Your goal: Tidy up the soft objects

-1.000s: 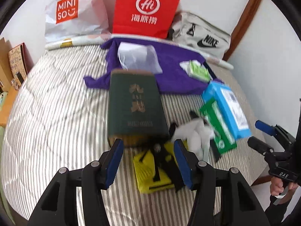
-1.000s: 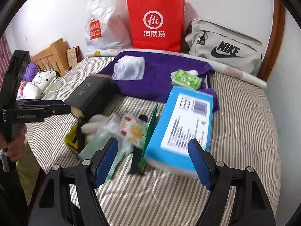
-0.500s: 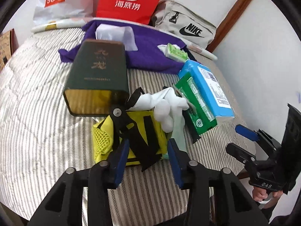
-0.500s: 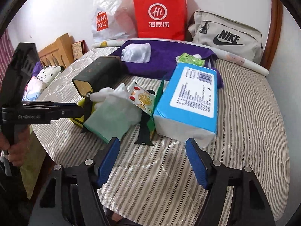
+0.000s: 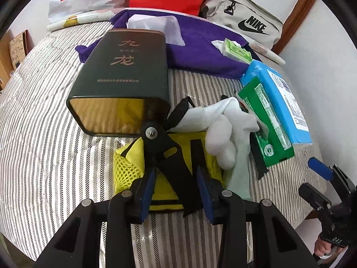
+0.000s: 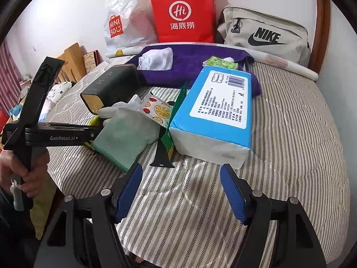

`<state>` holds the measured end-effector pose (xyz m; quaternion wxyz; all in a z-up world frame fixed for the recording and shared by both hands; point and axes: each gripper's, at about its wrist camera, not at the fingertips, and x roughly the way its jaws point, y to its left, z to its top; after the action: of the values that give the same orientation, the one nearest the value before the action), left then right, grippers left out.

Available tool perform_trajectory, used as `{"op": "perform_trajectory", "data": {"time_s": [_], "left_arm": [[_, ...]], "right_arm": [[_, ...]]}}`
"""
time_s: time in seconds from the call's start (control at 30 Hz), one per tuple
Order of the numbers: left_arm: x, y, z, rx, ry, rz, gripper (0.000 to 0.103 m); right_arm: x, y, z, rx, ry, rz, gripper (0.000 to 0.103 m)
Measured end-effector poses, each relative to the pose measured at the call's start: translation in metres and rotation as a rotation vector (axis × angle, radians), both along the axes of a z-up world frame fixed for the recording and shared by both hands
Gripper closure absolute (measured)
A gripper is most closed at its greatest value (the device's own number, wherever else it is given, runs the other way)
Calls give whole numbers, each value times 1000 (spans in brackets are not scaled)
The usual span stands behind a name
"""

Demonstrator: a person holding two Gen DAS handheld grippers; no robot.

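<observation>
Now, by view.
Left wrist: left gripper (image 5: 175,186) has just been closing; jaws straddle the black strap (image 5: 178,178) of the yellow mesh pouch (image 5: 127,167), pads not visibly pressing. White glove (image 5: 223,127) lies just beyond, right of the tongs.
Right wrist: right gripper (image 6: 181,188) gapes wide, empty; blue tissue pack (image 6: 214,111) just ahead, slightly right.
Advice: pinch strap and fabric together, lift straight, avoid snagging the glove.

Blue tissue pack (image 6: 214,114) on striped bed (image 6: 290,156), beyond wide-apart right gripper (image 6: 180,192) fingers (image 6: 128,192).
</observation>
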<state>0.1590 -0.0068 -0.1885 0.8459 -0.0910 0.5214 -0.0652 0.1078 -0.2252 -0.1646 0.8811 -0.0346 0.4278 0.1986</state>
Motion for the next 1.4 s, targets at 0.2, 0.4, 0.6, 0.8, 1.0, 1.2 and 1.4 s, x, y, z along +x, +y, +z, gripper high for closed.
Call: {"op": "perform_trajectory", "data": {"time_s": [0.2, 0.4, 0.6, 0.8, 1.0, 1.2, 1.4], "left_arm": [[-6, 16, 6, -65, -33, -7, 81], [-23, 31, 20, -113, -71, -12, 83], [-30, 36, 16, -130, -76, -31, 83], [-34, 35, 11, -152, -67, -56, 83], [-35, 41, 5, -186, -56, -50, 83], [-36, 46, 9, -183, -75, -48, 83], [-41, 52, 12, -181, -89, -41, 83]], "right_arm": [[0, 1, -4, 2, 12, 0, 31], [4, 9, -7, -2, 17, 10, 34], [11, 18, -13, -9, 35, 11, 44], [20, 25, -17, 18, 51, -16, 70], [28, 31, -21, 46, 45, -59, 99], [13, 26, -8, 20, 7, -40, 101], [-21, 9, -3, -8, 21, -17, 101]]}}
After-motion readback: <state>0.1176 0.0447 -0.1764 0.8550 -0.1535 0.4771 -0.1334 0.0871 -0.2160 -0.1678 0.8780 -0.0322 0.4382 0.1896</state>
